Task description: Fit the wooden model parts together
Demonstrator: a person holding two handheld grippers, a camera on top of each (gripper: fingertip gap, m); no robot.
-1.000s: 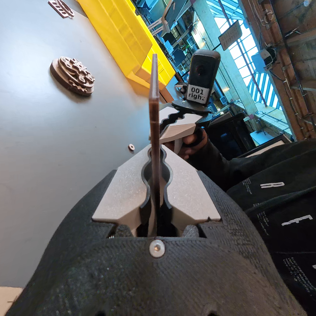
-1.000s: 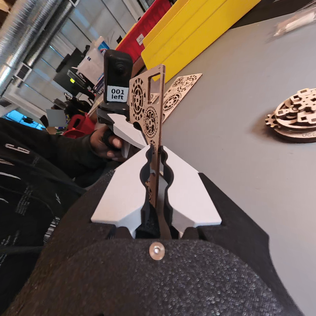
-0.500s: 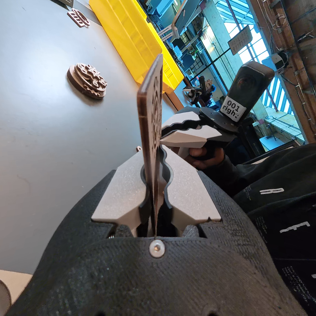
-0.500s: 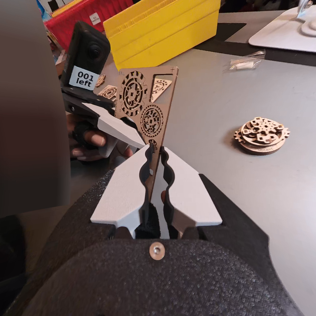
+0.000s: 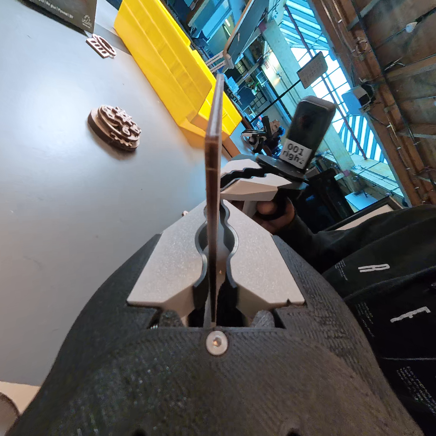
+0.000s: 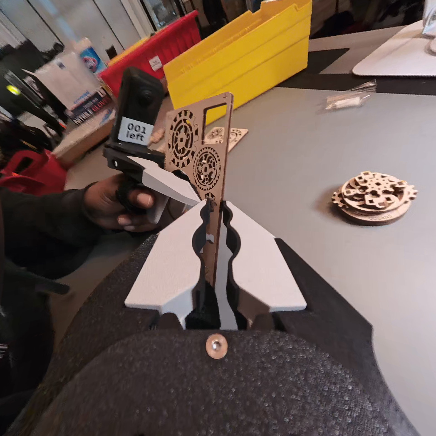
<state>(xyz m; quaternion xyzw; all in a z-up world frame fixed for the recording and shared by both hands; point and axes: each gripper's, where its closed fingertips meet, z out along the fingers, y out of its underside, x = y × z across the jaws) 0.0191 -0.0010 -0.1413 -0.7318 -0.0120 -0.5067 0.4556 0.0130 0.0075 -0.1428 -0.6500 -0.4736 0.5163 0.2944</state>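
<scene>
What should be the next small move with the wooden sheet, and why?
Probably press one gear out. The wooden sheet stands upright, gripped by both the left gripper and right gripper; its gears are uncut, and the assembled disc waits on the table.

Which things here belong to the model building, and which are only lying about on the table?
Belong to the job:
- wooden sheet of gears, gripped by the left hand-held gripper and the right hand-held gripper
- round gear model on the table
- second flat sheet

Lying about:
- yellow bin
- red bin
- small clear bag
</scene>
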